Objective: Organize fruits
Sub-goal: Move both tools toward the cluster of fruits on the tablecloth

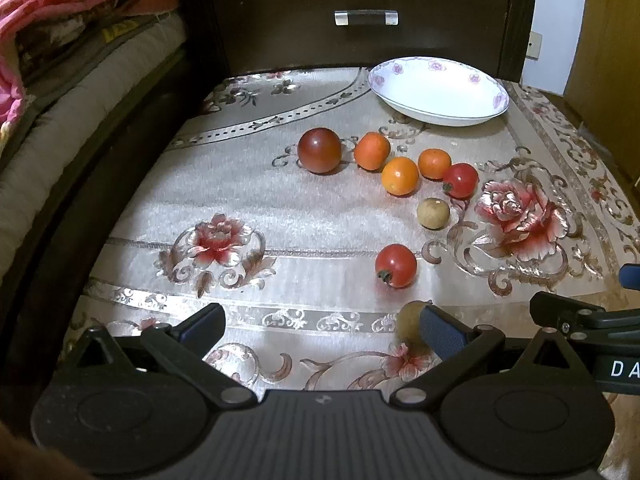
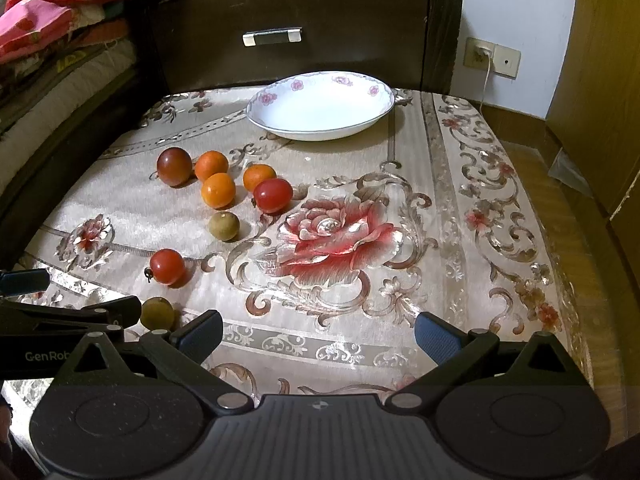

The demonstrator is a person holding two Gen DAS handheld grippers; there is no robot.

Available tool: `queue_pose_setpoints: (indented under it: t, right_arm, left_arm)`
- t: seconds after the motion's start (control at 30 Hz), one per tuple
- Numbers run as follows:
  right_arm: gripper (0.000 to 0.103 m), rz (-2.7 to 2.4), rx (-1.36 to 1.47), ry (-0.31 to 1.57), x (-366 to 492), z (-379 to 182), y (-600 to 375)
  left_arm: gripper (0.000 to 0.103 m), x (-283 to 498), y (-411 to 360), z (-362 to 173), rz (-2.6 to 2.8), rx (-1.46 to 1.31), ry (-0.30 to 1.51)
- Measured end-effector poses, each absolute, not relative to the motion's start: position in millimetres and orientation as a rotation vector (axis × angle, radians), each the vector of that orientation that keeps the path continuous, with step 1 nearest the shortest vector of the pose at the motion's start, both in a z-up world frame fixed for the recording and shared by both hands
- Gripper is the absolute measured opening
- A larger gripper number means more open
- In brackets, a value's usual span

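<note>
Hovering low, left gripper (image 1: pixel 320 330) and right gripper (image 2: pixel 318 332) both spread, empty. Nearest brownish fruit (image 2: pixel 157 313) beside left finger: centre jaws, pinch gently, carry to bowl (image 2: pixel 256 114).

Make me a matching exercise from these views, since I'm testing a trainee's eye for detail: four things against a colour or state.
Column one:
1. bowl
2. largest round fruit
3. fruit nearest the left tongs
4. right tongs

Column two:
a. open, holding nothing
b. yellowish-green
c. white with pink flowers, no fruit in it
d. dark red-brown

Pairs: 1-c, 2-d, 3-b, 4-a
</note>
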State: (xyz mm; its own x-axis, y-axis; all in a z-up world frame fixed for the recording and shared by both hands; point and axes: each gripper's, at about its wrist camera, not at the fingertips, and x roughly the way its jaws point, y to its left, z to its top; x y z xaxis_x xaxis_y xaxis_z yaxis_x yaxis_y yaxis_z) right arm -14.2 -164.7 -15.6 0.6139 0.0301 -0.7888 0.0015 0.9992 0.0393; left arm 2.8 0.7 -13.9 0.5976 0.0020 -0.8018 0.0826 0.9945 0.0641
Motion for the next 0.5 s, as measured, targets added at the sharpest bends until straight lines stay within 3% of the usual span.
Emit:
queue_pose_setpoints:
  t: [0.5]
  right_arm:
    - [0.097,0.056,0.035,0.918,-8.3,-14.5,-157.4]
  left_arm:
    - [0.103,5.7,8.1,-8.0,-0.018,0.097,0.942]
